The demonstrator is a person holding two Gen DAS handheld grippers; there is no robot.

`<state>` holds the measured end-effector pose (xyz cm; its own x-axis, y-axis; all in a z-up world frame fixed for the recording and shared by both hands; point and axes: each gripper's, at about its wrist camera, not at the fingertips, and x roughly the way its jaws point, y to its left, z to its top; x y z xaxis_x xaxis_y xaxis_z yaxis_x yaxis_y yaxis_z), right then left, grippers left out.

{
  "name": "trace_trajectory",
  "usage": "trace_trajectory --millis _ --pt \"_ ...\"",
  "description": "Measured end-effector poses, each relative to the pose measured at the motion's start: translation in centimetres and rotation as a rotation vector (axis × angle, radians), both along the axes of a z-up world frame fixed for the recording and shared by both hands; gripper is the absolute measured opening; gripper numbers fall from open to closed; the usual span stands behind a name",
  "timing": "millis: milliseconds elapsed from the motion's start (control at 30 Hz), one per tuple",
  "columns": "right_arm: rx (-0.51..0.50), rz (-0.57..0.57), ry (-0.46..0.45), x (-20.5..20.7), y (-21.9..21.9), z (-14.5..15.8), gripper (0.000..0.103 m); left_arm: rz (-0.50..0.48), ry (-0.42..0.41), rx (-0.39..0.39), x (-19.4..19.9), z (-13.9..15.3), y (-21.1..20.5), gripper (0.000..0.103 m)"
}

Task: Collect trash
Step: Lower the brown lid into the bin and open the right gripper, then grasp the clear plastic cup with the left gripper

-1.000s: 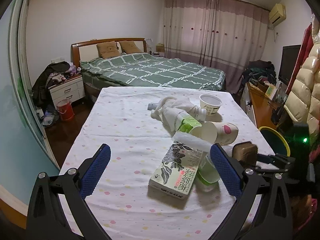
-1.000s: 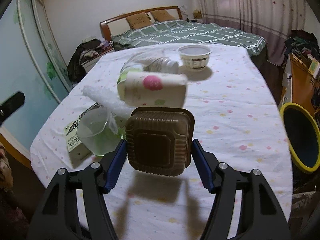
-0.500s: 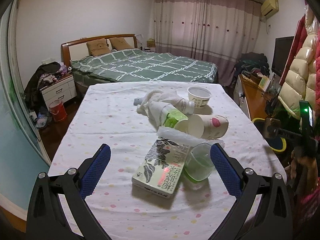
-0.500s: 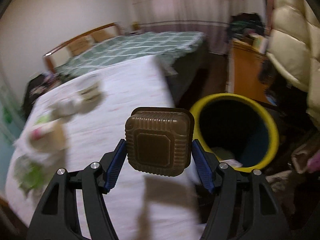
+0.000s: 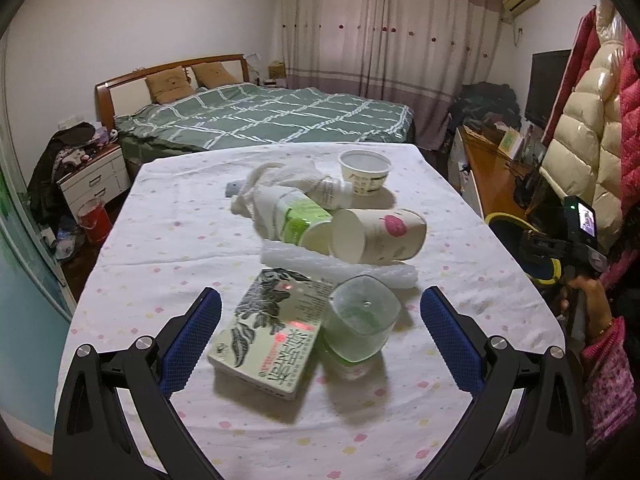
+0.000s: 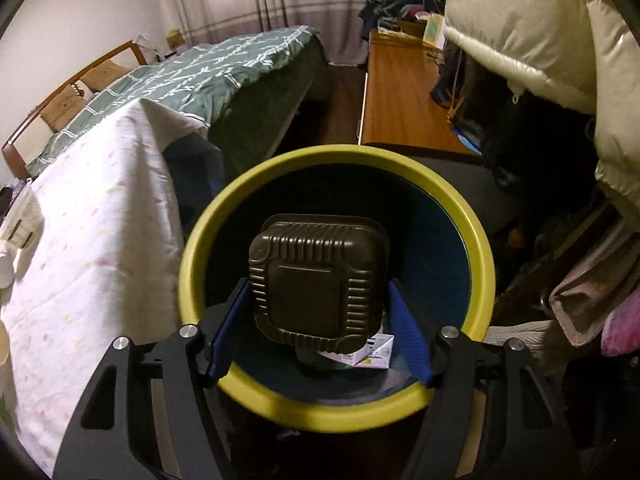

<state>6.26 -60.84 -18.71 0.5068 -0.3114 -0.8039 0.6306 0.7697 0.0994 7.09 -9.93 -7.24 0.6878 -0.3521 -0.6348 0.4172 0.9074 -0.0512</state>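
My right gripper (image 6: 318, 328) is shut on a brown ribbed plastic container (image 6: 318, 286) and holds it over the mouth of a yellow-rimmed trash bin (image 6: 478, 240) beside the table. A white carton (image 6: 378, 354) lies inside the bin. My left gripper (image 5: 320, 324) is open and empty above the table's near part. Before it lie a printed box (image 5: 272, 336), a clear green cup (image 5: 362, 322), a paper cup (image 5: 378, 234) on its side, a green-labelled bottle (image 5: 296, 222), a white tub (image 5: 365, 170) and a strip of plastic wrap (image 5: 384, 272).
The table wears a white dotted cloth (image 5: 180, 236). A green bed (image 5: 272, 120) stands behind it. A wooden desk (image 6: 400, 96) and hanging puffy coats (image 6: 540, 32) are to the right of the bin. The bin also shows in the left wrist view (image 5: 500, 220).
My right gripper carried the brown container from above the table to the right and down, over the bin's mouth. My left gripper stayed open and drifted a little.
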Motion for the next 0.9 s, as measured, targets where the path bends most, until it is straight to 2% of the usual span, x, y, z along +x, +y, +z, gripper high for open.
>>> trace_trajectory --millis 133,533,900 --pt "0.006 -0.010 0.001 0.3 -0.3 -0.3 0.069 -0.025 0.020 0.001 0.2 -0.5 -0.8 0.098" --pt "-0.014 0.026 -0.041 -0.5 2.0 1.8 0.071 -0.057 0.057 -0.005 0.4 -1.8 -1.5 0.098" --pt "-0.026 0.060 -0.074 -1.7 4.0 2.9 0.073 -0.106 0.114 -0.016 1.7 -4.5 -2.5 0.098"
